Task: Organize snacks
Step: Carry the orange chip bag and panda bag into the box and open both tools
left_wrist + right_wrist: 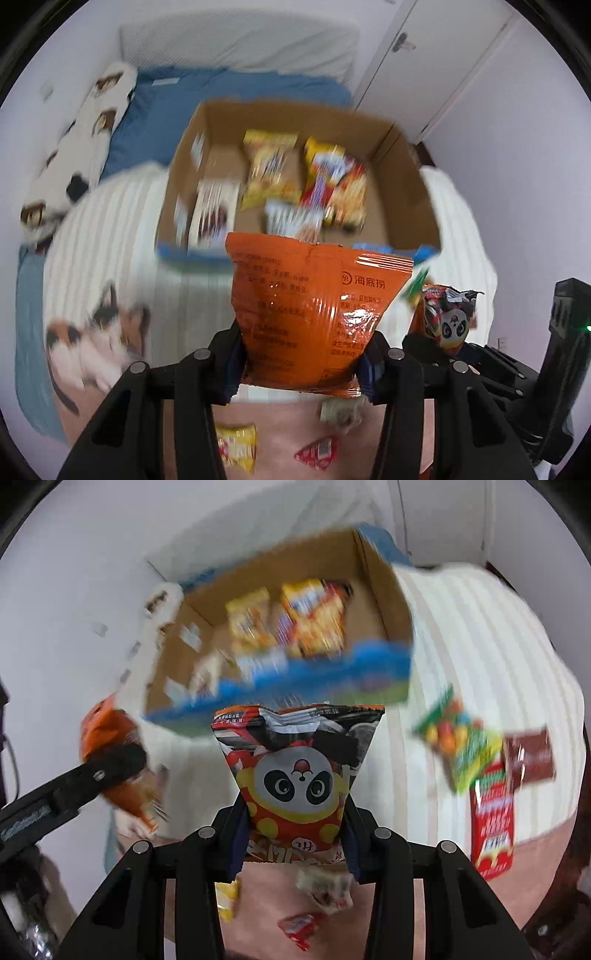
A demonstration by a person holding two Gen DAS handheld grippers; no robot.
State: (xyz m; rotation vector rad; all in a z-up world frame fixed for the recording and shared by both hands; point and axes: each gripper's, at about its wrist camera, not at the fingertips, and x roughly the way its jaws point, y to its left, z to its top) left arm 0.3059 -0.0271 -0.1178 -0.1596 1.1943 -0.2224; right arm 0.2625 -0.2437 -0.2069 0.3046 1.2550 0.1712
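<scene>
Both grippers carry a bag each, w/ the box (295, 122) ahead, filling the upper middle of both views. Left gripper (301, 363) is nearly closed, pads pinching the bottom edge of the orange bag (314, 314) at lower centre of the left view; the bag fans out wider above the jaws. Right gripper (295, 836) is likewise clamped, on the lower part of the panda bag (301, 771), lower centre of the right view; no earlier pic to compare. Both bags look like thin crinkly foil/plastic film, glossy, puffed w/ air, so prob. light, soft and a bit slippery. Contents likely crisp and breakable, so a hard squeeze on the belly could crush them. Best hold is prob. the flat crimped seam at either end, where film is doubled and stiffer; grip as it stands is near that bottom seam, and the bags stand up w/o flopping. Box is plain brown corrugated card inside, blue print outside, open top, stiff walls; several yellow/red packets lie flat in it, blurred. It sits on a cream ribbed blanket (480, 646), soft-looking. More packets at right of the right view: a green bag (458, 746), a red pack (493, 823), a brown pack (530, 757), all flat and shiny.
</scene>
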